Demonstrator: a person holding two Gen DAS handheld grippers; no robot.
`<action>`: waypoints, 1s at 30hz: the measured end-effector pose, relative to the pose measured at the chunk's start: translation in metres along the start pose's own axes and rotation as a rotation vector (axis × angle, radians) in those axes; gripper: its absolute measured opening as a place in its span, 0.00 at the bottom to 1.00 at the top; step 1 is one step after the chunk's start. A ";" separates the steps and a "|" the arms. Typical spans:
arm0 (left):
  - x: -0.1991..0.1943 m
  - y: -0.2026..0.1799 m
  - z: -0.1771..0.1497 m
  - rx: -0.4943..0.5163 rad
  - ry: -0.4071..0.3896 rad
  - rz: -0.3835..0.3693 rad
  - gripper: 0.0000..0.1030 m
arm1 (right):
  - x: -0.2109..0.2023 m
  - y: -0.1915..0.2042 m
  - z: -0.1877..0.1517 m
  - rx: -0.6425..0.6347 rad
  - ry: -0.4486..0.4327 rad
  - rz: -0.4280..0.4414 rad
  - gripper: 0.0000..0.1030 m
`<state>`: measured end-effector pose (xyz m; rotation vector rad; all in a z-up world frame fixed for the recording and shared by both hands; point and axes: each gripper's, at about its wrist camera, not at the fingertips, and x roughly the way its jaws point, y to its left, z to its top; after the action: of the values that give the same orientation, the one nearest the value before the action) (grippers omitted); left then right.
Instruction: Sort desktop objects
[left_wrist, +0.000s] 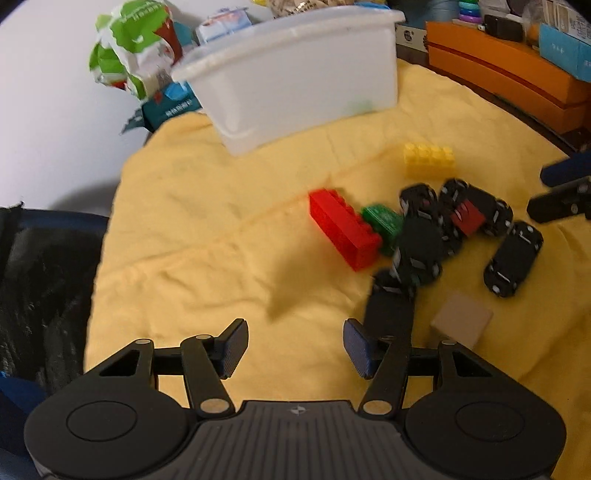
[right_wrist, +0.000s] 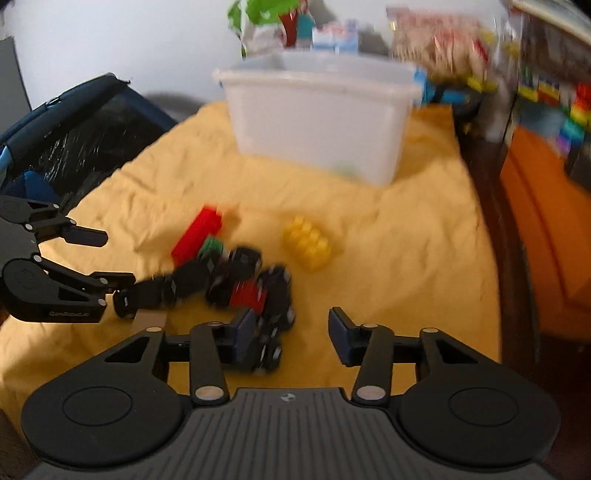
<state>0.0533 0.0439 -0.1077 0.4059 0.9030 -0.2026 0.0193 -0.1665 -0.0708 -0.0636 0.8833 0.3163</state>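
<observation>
Both grippers hang released: your left gripper (left_wrist: 295, 349) and right gripper (right_wrist: 293, 334). The toy pile (right_wrist: 236, 284) lies on the yellow-clothed surface (right_wrist: 406, 258). At your right gripper's 12 o'clock sits the yellow brick (right_wrist: 307, 243); take it squarely, then carry it to the white bin (right_wrist: 317, 118) beyond.

Both views are smeared by motion blur; the black toy cars (left_wrist: 424, 236) run together into one dark cluster, so their number cannot be told; a red block (right_wrist: 247, 293) lies among them, half buried; the green block (left_wrist: 382, 221) is partly covered by a car and touches the red brick (left_wrist: 343, 232); something green shows faintly through the white bin (left_wrist: 295, 77), unidentifiable; the tan block (right_wrist: 147, 319) is mostly hidden behind the right tongs (right_wrist: 291, 334); the right tongs are cut off by the left view's edge; packaging print behind the bin is unreadable.
</observation>
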 end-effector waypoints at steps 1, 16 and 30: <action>0.002 0.000 0.000 0.007 -0.008 -0.016 0.57 | 0.002 -0.001 -0.003 0.019 0.015 0.016 0.45; -0.022 0.003 0.005 -0.067 -0.043 -0.158 0.32 | 0.019 -0.007 -0.024 0.151 0.079 0.115 0.45; -0.027 -0.022 0.001 0.008 -0.019 -0.174 0.36 | -0.008 0.013 -0.012 -0.120 -0.050 -0.093 0.20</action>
<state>0.0297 0.0234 -0.0916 0.3325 0.9199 -0.3690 0.0020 -0.1587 -0.0712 -0.2064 0.8086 0.2826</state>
